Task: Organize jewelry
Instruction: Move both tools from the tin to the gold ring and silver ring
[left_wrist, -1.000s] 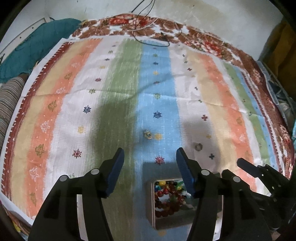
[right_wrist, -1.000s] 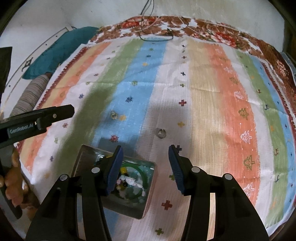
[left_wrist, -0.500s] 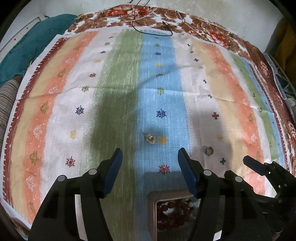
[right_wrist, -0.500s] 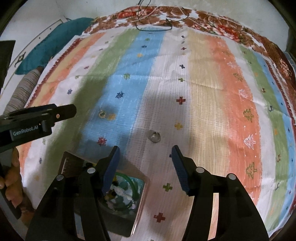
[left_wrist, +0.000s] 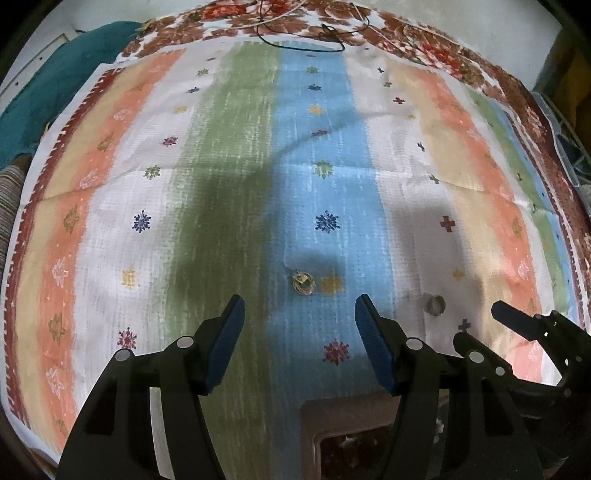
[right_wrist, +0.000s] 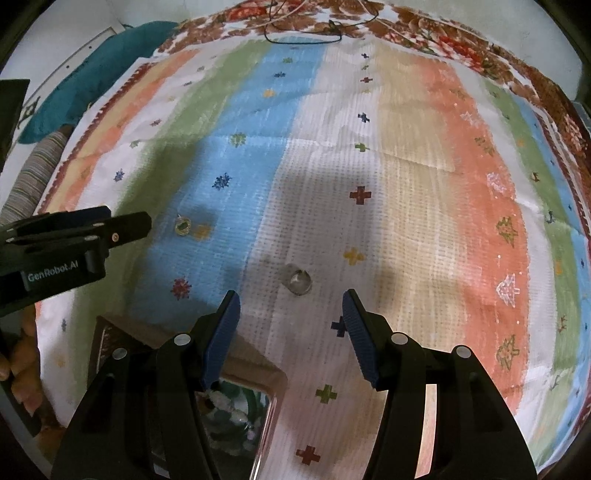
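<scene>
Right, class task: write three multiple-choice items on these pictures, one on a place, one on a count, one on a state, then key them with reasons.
1. The gold ring lies on which stripe of the cloth?
A. orange
B. blue
C. beige

2. How many loose rings lie on the cloth?
A. two
B. four
C. none

3. The right gripper is
A. shut on a ring
B. shut on nothing
C. open

Key:
1 B, it rests on blue beside a yellow motif.
2 A, the gold ring and the silver ring only.
3 C, its jaws stand wide apart before the silver ring; the left gripper is likewise open.
</scene>
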